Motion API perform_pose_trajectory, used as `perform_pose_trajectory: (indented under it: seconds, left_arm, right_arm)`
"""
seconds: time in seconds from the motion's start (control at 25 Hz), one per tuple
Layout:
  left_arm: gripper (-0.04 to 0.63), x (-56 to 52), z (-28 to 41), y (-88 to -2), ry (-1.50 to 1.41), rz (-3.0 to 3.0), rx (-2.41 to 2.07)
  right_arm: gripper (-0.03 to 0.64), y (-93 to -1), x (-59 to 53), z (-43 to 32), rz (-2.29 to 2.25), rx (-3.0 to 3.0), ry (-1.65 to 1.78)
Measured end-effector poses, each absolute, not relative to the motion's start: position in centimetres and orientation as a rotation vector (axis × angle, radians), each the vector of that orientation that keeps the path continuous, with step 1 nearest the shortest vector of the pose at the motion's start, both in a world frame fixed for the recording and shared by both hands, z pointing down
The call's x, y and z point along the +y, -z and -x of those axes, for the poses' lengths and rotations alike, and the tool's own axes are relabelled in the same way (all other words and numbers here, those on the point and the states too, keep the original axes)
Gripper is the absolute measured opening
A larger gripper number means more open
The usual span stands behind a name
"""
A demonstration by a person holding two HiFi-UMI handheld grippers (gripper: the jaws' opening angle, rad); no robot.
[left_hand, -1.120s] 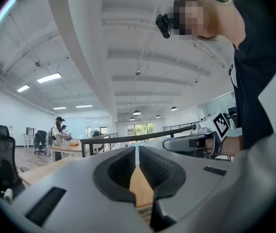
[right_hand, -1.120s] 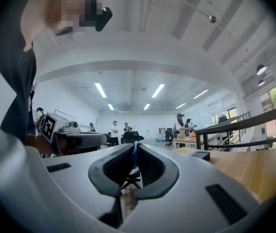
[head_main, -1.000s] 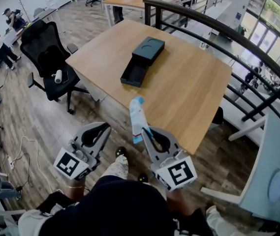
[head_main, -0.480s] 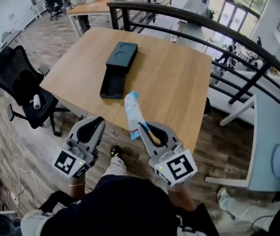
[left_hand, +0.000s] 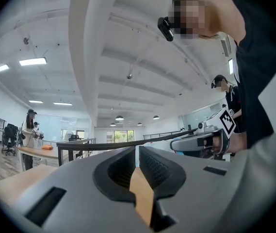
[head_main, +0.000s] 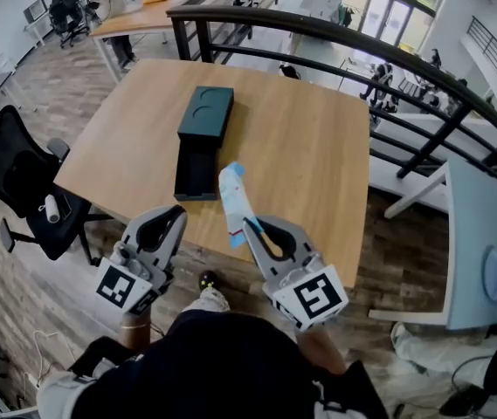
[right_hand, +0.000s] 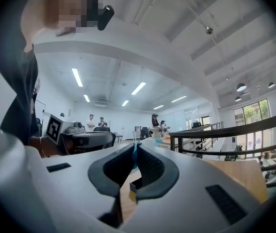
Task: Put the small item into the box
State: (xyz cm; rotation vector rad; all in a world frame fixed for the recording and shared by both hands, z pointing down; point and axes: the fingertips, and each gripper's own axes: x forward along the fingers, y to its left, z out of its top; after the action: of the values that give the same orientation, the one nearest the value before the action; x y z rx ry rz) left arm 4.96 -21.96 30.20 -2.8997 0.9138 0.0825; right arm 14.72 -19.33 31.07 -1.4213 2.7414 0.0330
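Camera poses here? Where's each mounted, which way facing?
Head view: on the person's head, steeply down at light wooden table, black box with open drawer, left gripper, right gripper holding white-and-blue packet, dark-clothed torso.
Left gripper view: on left gripper, along its shut, empty jaws, across the table; torso at right.
Right gripper view: on right gripper, along jaws shut on the packet; torso at left.
Shared: each gripper view shows the other gripper.
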Motion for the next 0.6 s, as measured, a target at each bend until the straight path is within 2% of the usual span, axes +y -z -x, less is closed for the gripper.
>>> perform_pose_trajectory:
  seconds: [0.6]
  left_arm:
    - [0.032, -31.6, 2.4, -30.7, -0.075, 2.942, 0.874]
  right_arm:
    - [0.026, -31.2, -28.8, -7.3, 1.490, 2.755, -0.004]
